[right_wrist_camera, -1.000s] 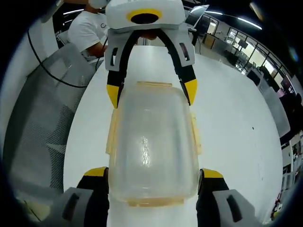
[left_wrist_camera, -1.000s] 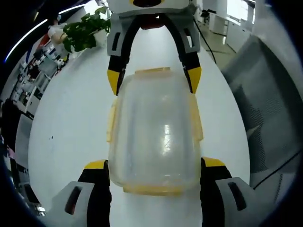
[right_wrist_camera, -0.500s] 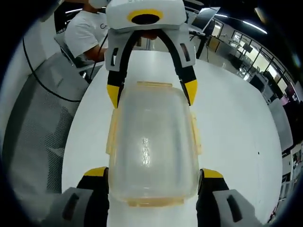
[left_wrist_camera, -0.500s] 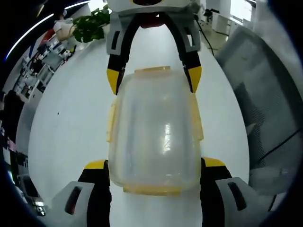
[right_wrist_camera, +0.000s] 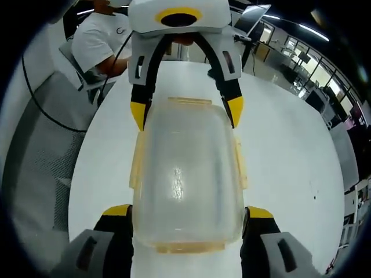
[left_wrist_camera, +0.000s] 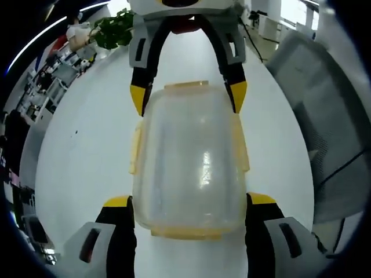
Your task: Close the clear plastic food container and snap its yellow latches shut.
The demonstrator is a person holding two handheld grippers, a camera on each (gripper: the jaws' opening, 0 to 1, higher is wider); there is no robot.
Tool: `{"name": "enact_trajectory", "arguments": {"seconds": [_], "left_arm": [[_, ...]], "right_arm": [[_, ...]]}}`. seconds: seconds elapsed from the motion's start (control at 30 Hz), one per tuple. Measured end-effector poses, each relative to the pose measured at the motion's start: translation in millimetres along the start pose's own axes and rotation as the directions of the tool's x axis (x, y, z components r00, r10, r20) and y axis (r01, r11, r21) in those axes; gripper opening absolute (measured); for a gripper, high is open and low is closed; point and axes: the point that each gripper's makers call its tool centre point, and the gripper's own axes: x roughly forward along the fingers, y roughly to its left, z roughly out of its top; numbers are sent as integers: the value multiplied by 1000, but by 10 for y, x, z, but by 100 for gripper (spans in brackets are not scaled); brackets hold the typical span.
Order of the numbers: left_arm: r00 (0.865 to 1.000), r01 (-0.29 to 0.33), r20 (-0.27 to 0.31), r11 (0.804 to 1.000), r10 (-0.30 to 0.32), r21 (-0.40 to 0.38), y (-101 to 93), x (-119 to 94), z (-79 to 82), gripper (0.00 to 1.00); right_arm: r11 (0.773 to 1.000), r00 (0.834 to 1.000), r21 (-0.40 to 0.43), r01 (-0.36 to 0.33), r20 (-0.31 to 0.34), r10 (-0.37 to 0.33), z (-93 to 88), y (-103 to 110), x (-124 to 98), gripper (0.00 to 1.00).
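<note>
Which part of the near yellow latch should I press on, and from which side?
Take the latch by its free outer edge, coming from the left hand-held gripper end and pushing toward the container wall. The flap looks flared outward at the lid's short end, so it likely swings inward to snap.

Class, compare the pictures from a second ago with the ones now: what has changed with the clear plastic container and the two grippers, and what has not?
Nothing was taken hold of or let go. Only the background slides, so the cameras turned. The clear plastic food container with yellow latches sits as before on the white table, the left gripper at one end, the right gripper at the other, jaws flanking it.
</note>
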Motion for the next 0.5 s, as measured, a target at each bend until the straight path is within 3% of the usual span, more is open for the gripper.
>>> {"name": "enact_trajectory", "arguments": {"seconds": [0.5], "left_arm": [[1000, 0, -12, 1000, 0, -7, 417, 70, -1, 76]], "right_arm": [[1000, 1000, -17, -12, -13, 12, -40, -452, 31, 76]]}}
